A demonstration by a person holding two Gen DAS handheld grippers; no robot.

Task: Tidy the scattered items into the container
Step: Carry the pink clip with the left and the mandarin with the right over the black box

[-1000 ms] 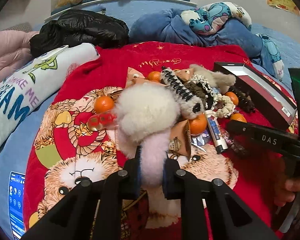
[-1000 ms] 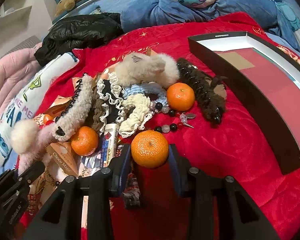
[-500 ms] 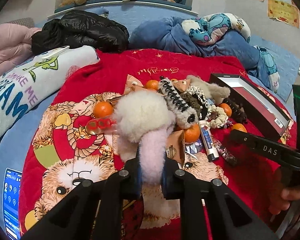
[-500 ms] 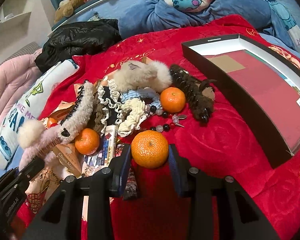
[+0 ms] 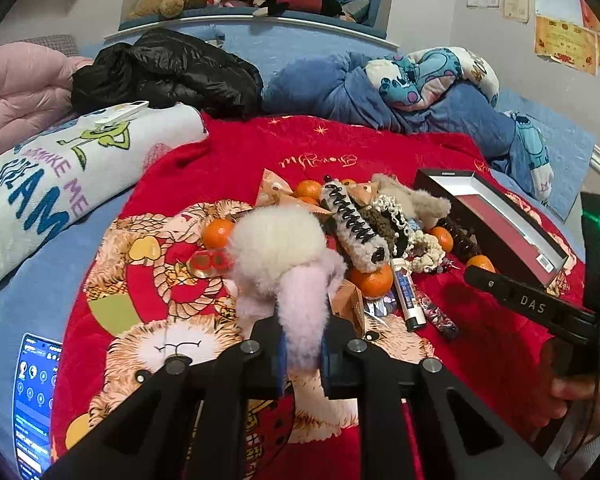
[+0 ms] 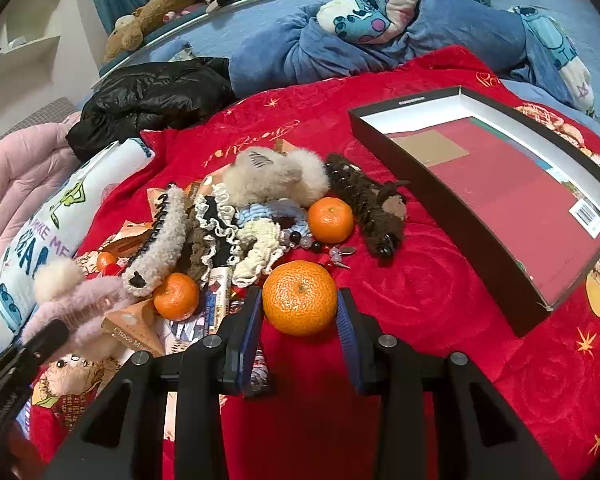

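My left gripper is shut on the pink stem of a fluffy pink-and-white pompom piece, lifted a little off the red blanket. My right gripper is shut on a tangerine, raised above the blanket. The black box with a red inside lies open to the right of the pile. In the pile lie a fuzzy grey hair claw, scrunchies, a brown plush clip, more tangerines and a tube. The left gripper with its pompom shows at lower left in the right wrist view.
The red blanket covers a blue bed. A rolled white printed blanket, a black jacket and a blue duvet ring the pile. A lit phone lies at the lower left. A hand holds the right gripper.
Both grippers have risen slightly with their loads, so the pile and box look smaller and farther. The pompom piece and the tangerine stay gripped.
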